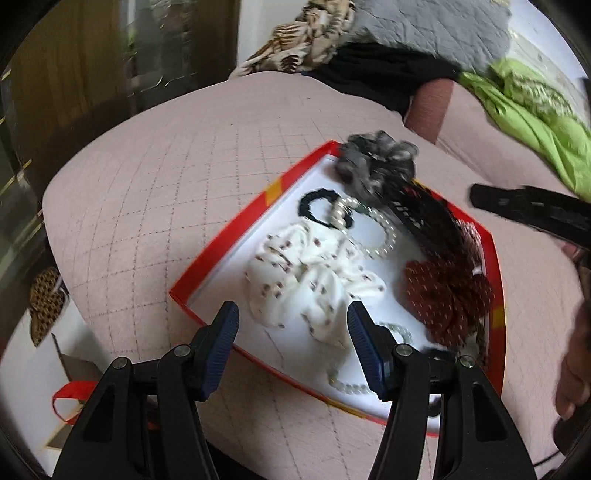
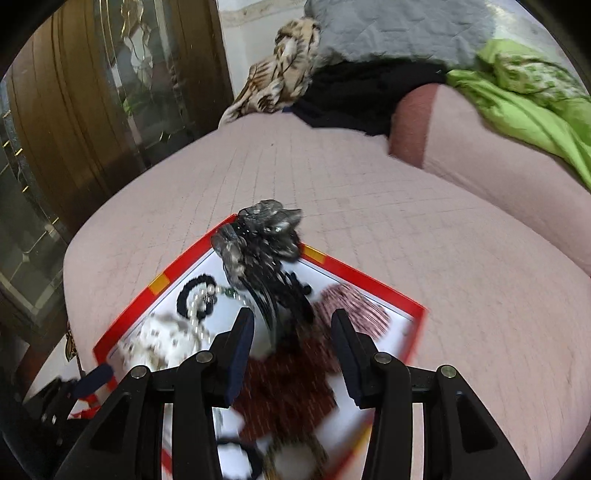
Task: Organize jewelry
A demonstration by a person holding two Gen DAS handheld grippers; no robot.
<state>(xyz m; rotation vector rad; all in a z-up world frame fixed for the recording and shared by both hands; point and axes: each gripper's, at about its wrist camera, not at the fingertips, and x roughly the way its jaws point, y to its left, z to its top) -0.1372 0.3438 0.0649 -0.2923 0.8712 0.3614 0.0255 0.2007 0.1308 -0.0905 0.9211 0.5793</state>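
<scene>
A red-rimmed box [image 1: 221, 243] with a white inside lies on the pink quilted bed. It holds a white patterned scrunchie [image 1: 310, 284], a dark red dotted scrunchie [image 1: 447, 295], a pearl bracelet [image 1: 380, 232], a black hair tie [image 1: 314, 206], a grey scrunchie [image 1: 376, 158] and a black hair clip [image 1: 424, 218]. My left gripper [image 1: 293, 325] is open, just above the white scrunchie. My right gripper [image 2: 291, 343] is open and empty over the red scrunchie [image 2: 288, 391], with the black clip [image 2: 273, 291] and grey scrunchie [image 2: 258, 229] ahead. The box [image 2: 354, 273] is blurred.
The pink quilt [image 1: 166, 177] surrounds the box. Green fabric [image 1: 532, 110], a grey blanket [image 1: 424, 26] and tiger-print cloth [image 1: 310, 37] lie at the back. A wooden door [image 2: 85, 110] stands left. The right gripper's arm [image 1: 532, 210] crosses the left view.
</scene>
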